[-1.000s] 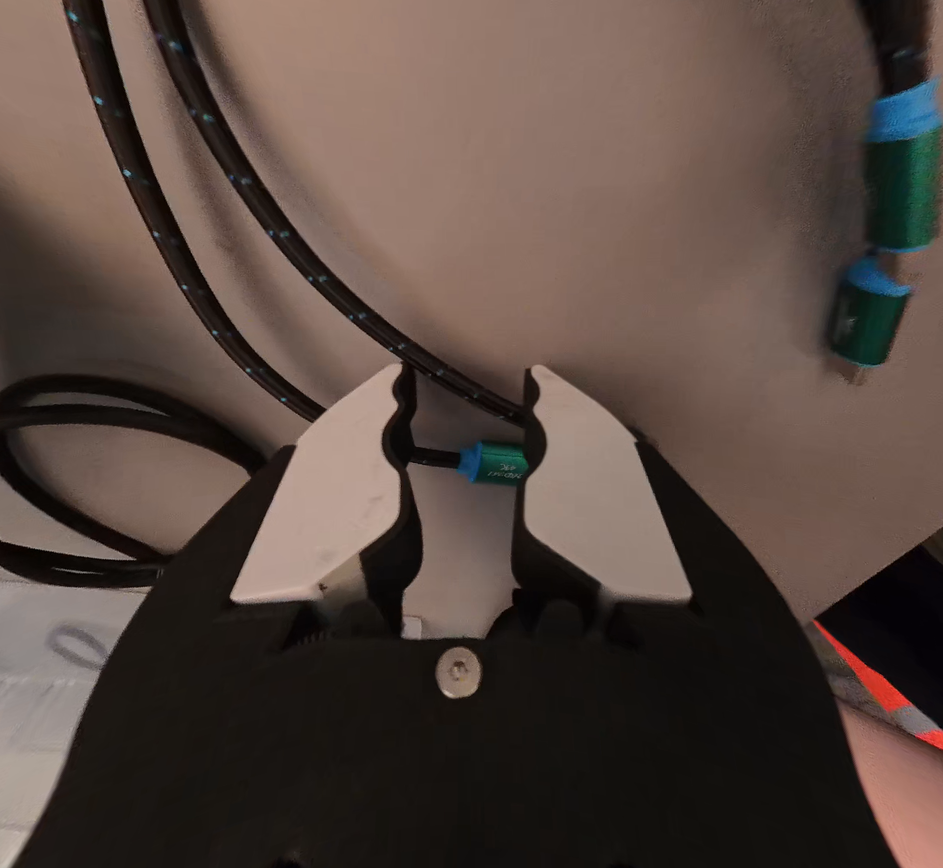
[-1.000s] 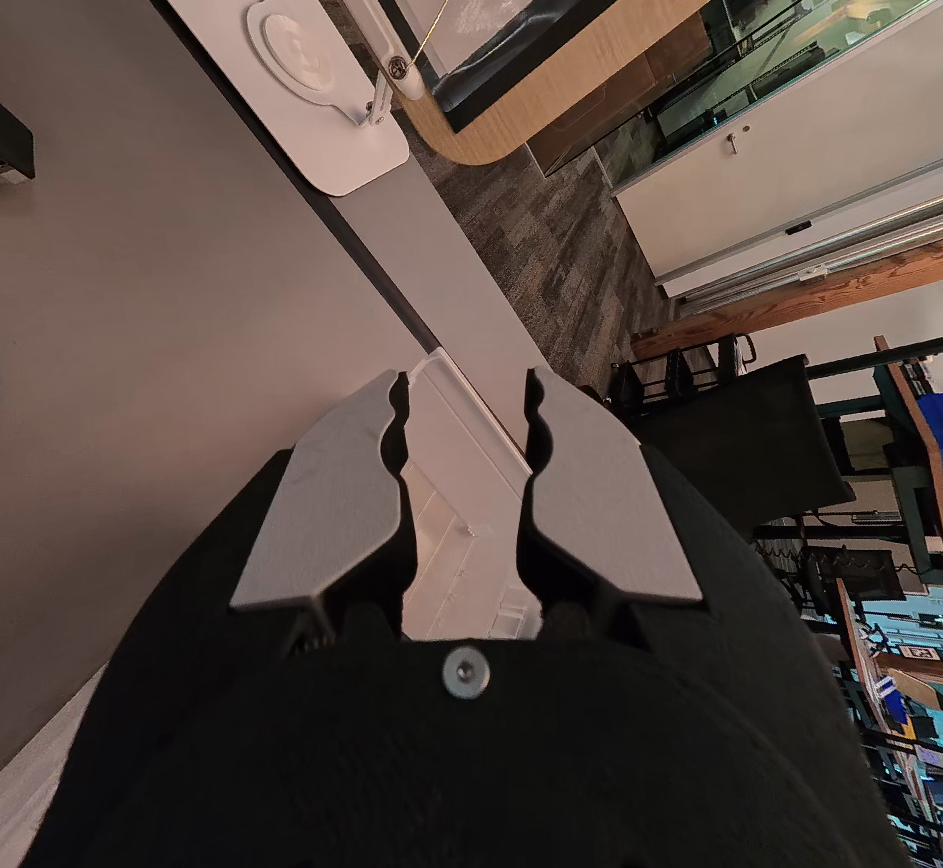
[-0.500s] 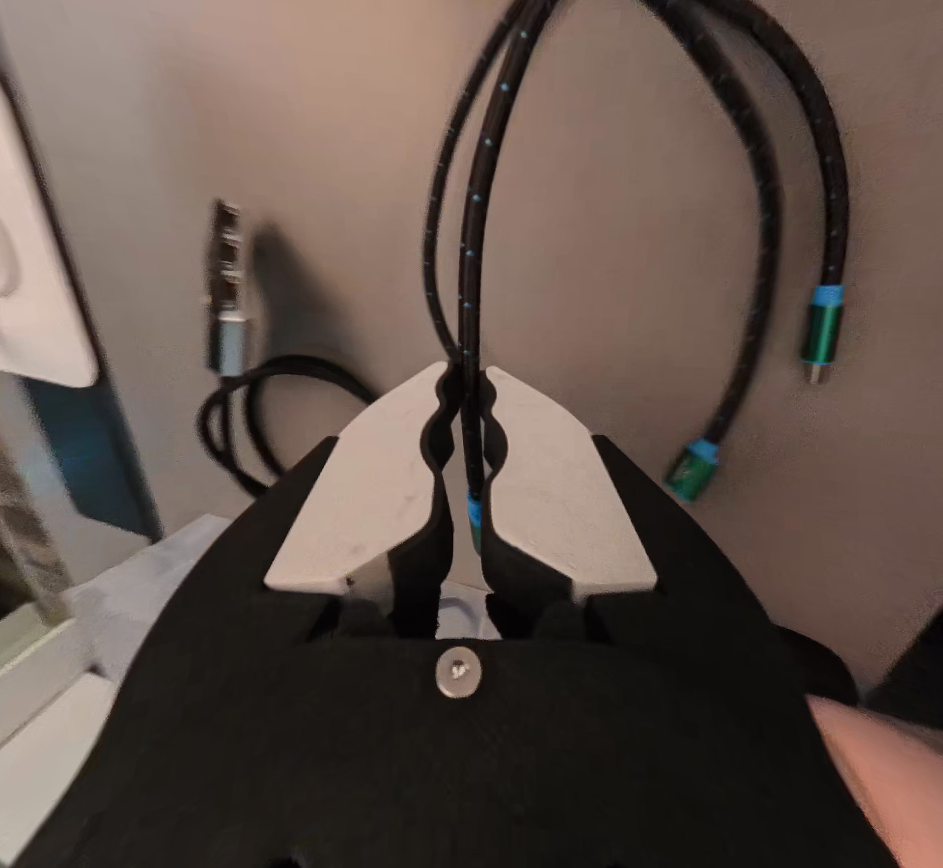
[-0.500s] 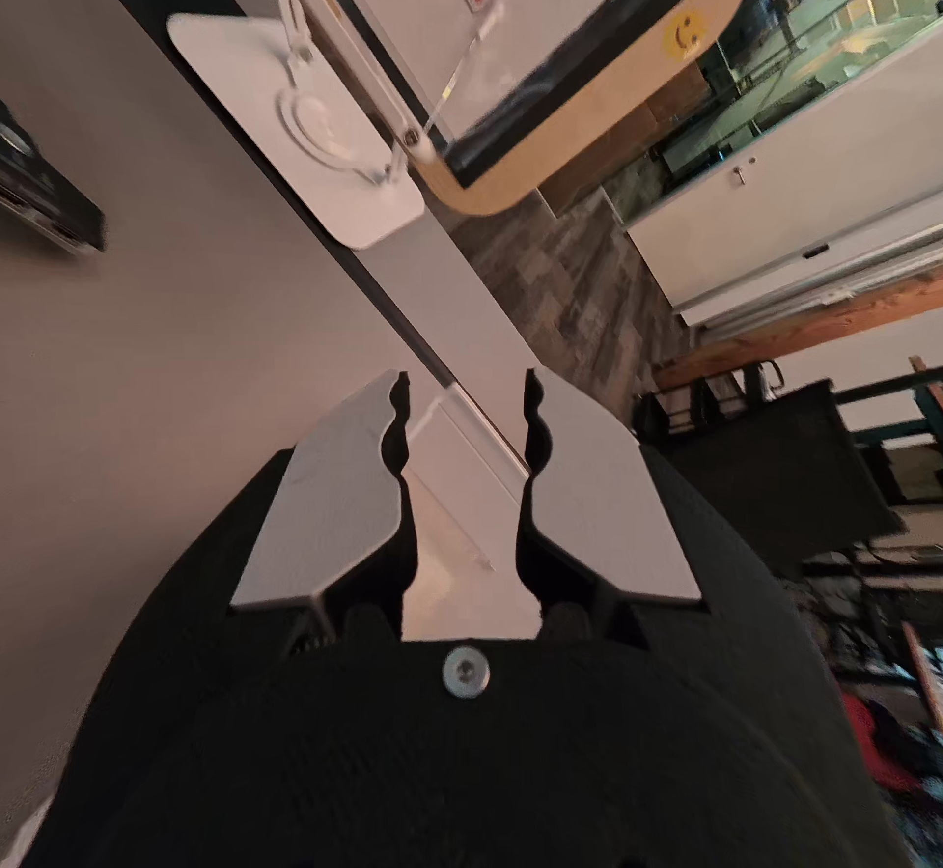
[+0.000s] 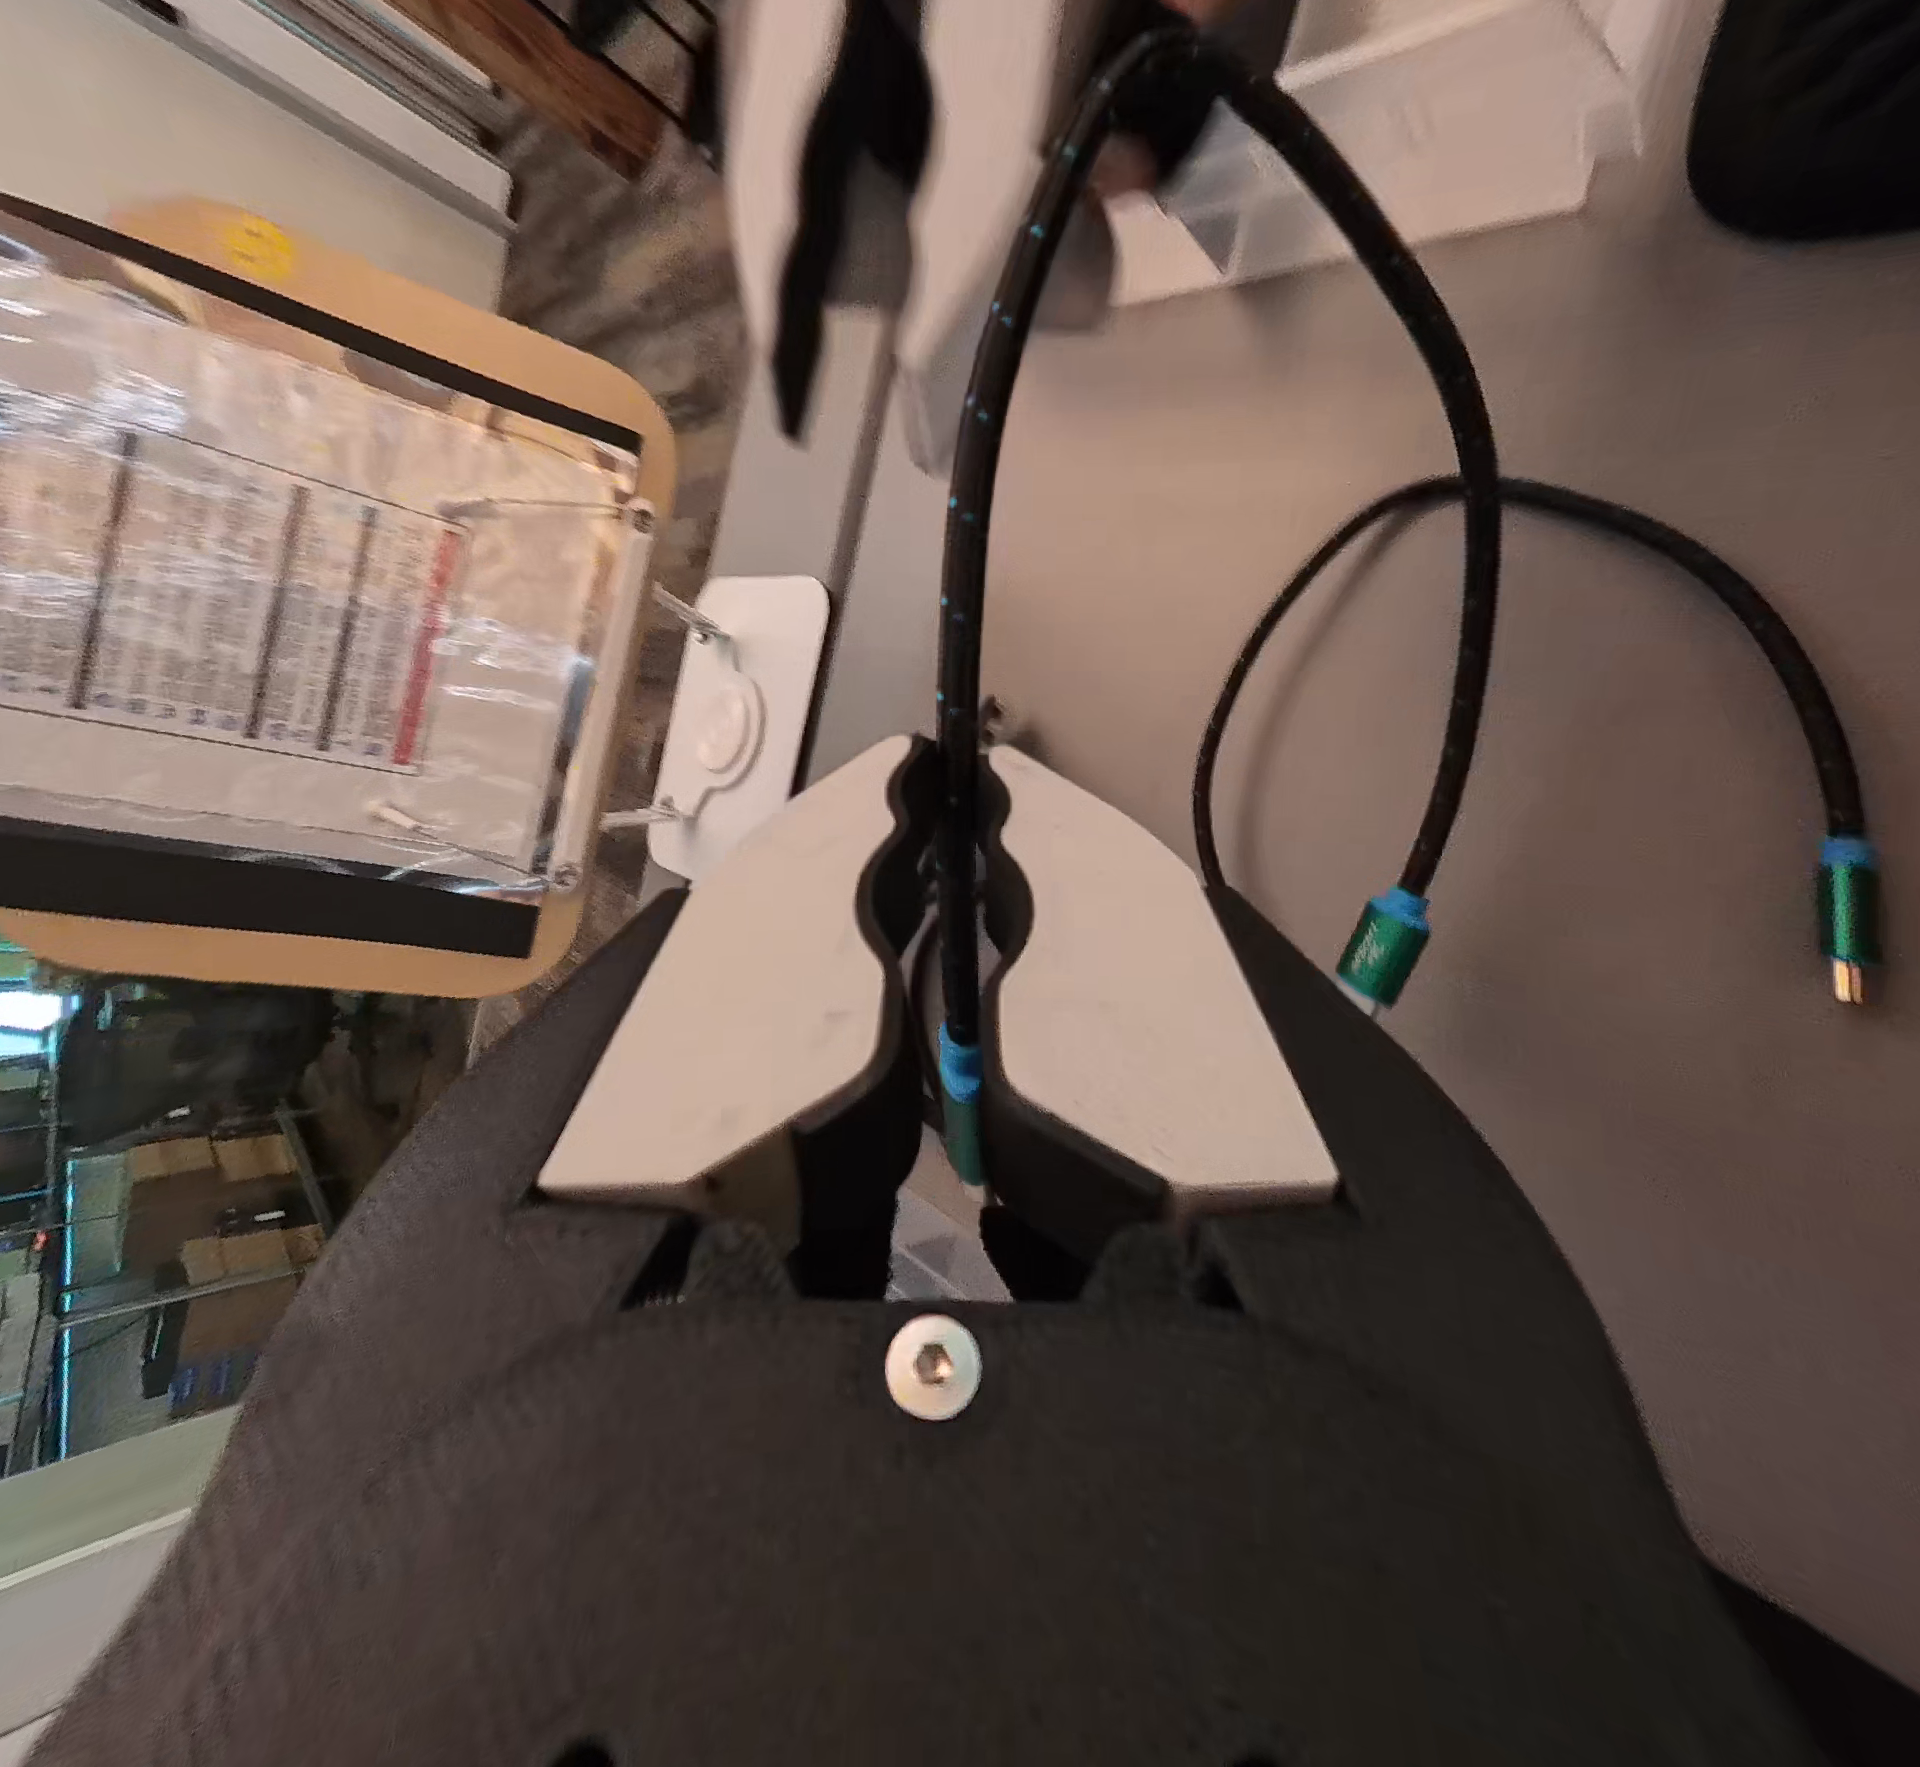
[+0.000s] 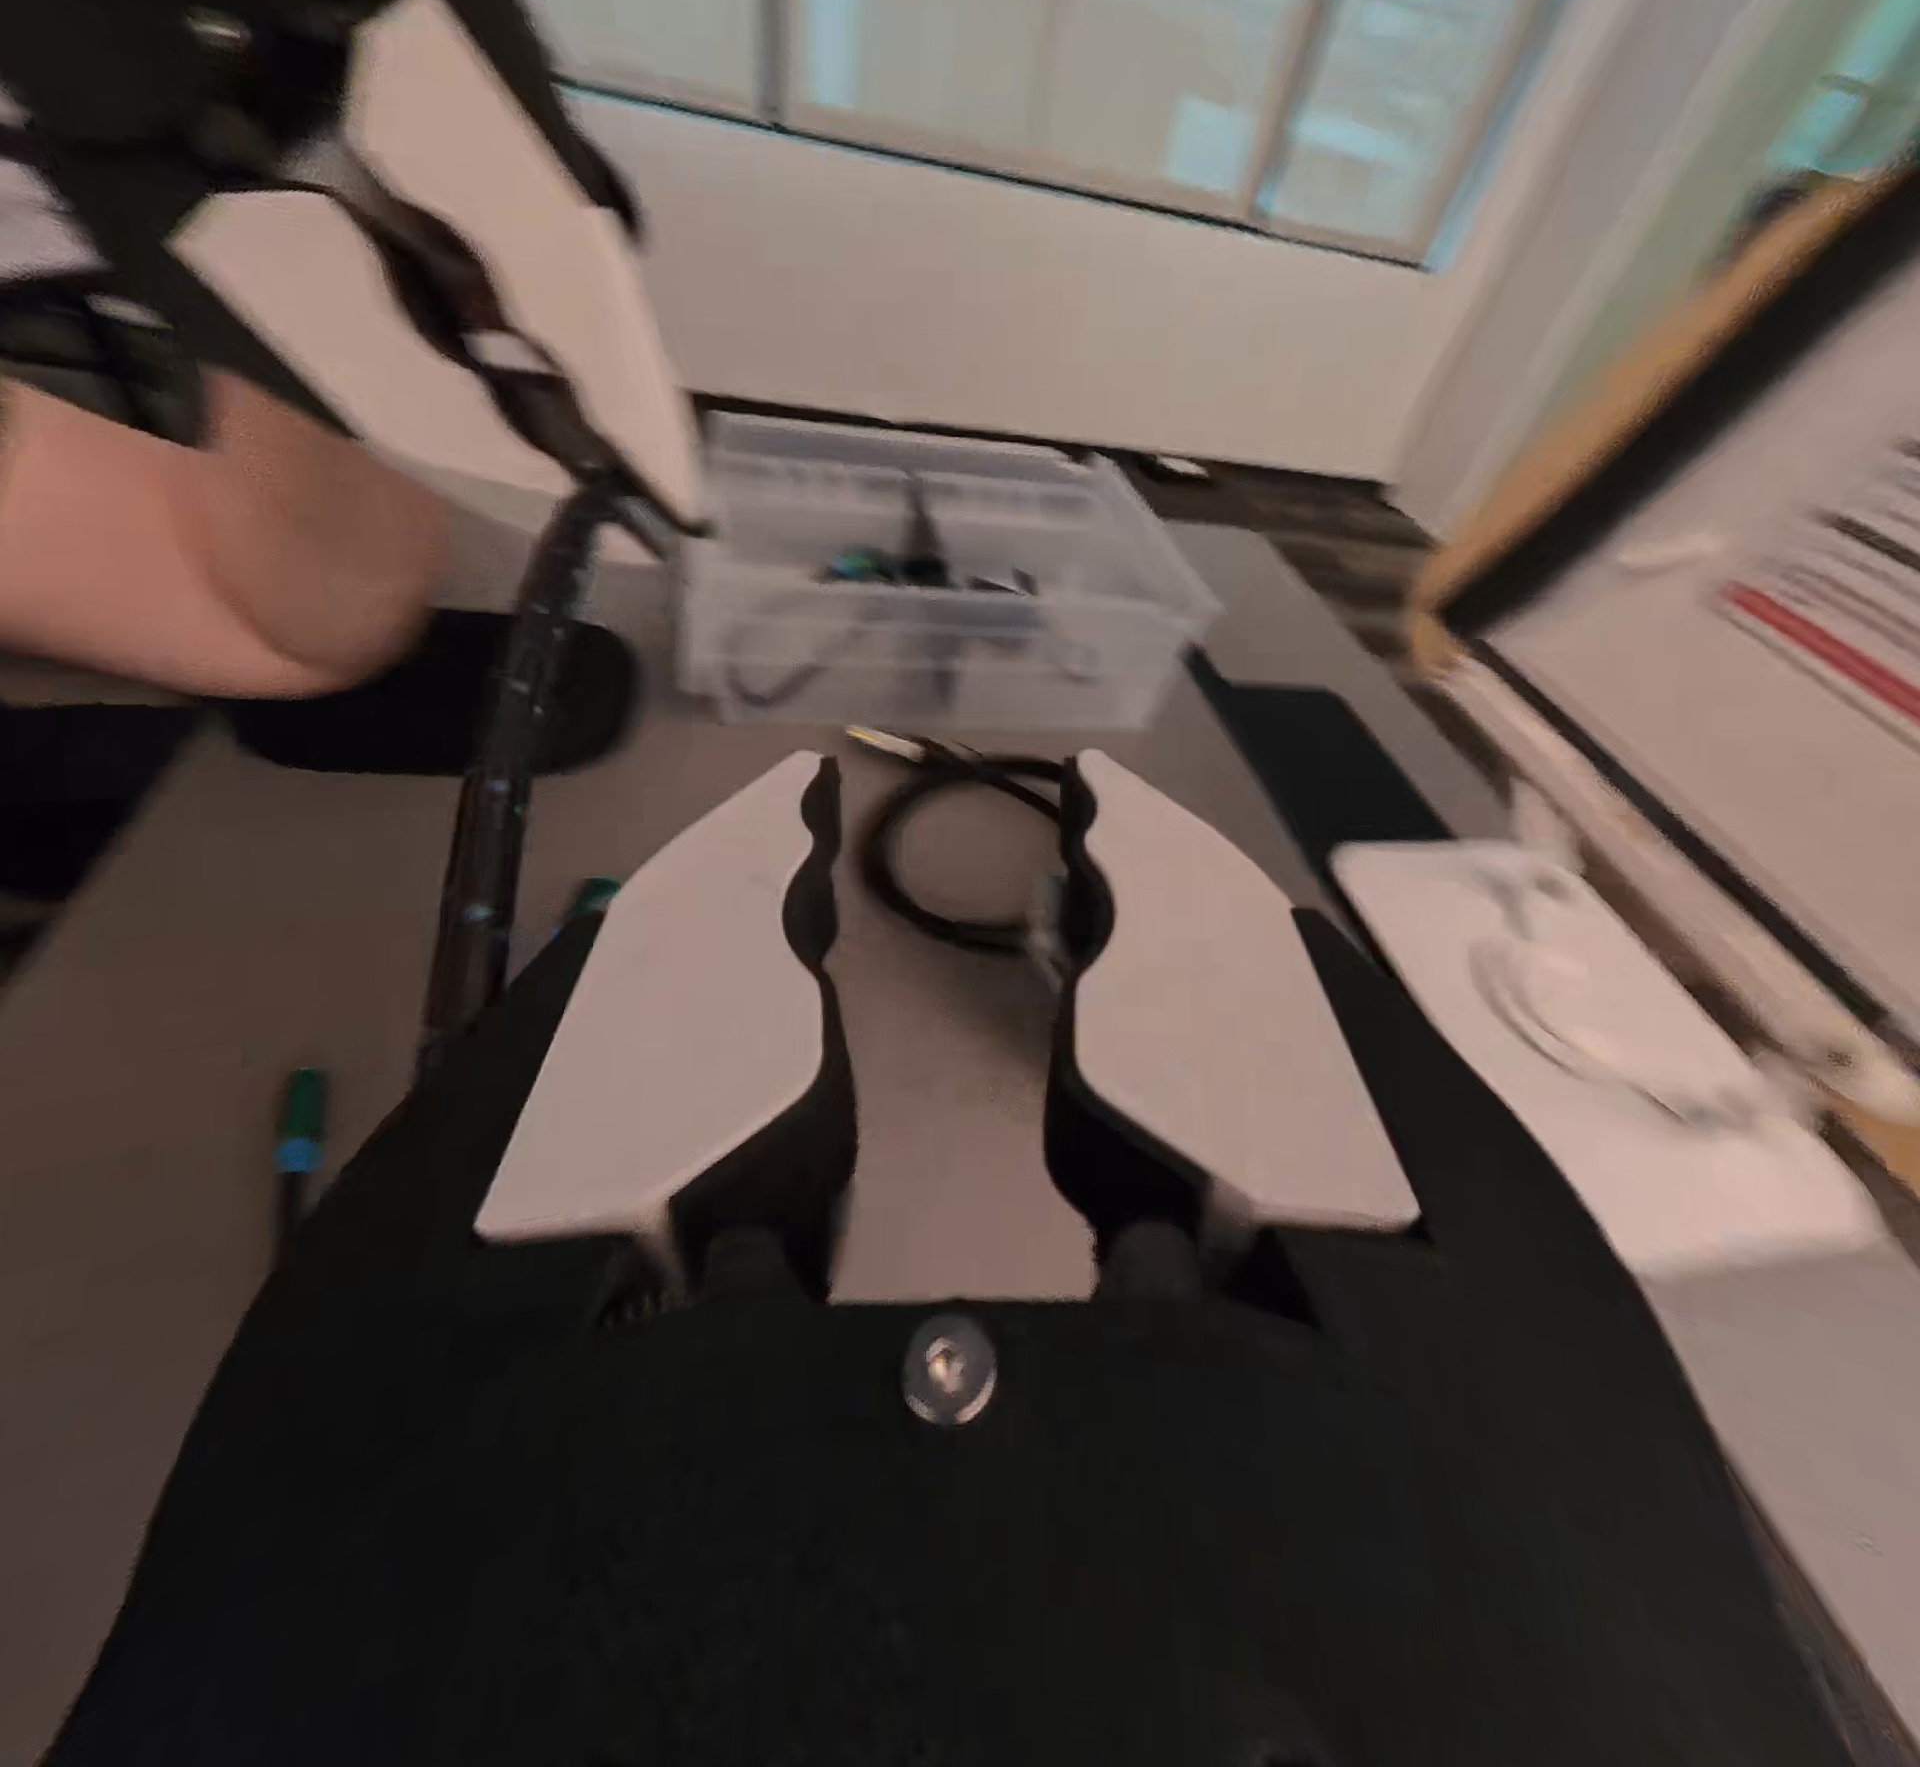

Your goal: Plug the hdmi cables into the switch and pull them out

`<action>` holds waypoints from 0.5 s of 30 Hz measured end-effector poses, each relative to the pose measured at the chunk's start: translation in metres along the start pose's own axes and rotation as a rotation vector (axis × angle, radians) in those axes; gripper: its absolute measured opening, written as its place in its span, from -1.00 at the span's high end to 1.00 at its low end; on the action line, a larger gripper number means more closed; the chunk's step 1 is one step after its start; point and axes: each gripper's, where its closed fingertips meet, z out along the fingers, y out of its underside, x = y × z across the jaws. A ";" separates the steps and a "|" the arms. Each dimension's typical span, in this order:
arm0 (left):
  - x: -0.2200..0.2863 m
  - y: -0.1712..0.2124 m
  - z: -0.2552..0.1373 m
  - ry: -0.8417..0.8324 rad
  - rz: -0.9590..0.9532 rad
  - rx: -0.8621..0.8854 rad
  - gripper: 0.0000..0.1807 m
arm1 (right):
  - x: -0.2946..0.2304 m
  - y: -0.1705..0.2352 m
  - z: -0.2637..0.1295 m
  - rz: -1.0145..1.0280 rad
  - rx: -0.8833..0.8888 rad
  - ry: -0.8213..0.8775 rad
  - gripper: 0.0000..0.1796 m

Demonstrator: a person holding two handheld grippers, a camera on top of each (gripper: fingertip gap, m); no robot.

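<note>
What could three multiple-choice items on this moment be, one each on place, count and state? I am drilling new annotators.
1. Where is the clear plastic bin?
A. ahead of the right gripper
B. inside the left gripper
C. on the floor

2. How many green connectors lie free on the table in the left wrist view?
A. none
B. two
C. five

3. The left gripper is:
A. wide open
B. shut on the braided HDMI cable
C. unseen

Key: 1 A, it sits beyond the open fingers; 2 B, one and another; 3 B, fingers pinch it.

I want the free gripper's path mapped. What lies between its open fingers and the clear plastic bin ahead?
In the right wrist view, a coiled black cable lies on the grey table between the right gripper and the clear bin.
</note>
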 end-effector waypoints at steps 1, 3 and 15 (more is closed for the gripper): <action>-0.002 -0.002 -0.002 -0.006 -0.006 0.013 0.93 | -0.015 -0.003 0.008 0.011 0.036 -0.091 0.55; -0.006 -0.006 -0.005 -0.035 -0.006 0.033 0.92 | -0.045 -0.013 0.019 0.024 0.112 -0.253 0.55; -0.033 -0.013 -0.003 -0.174 -0.074 0.101 0.86 | -0.045 -0.079 0.026 -0.011 0.438 -0.060 0.93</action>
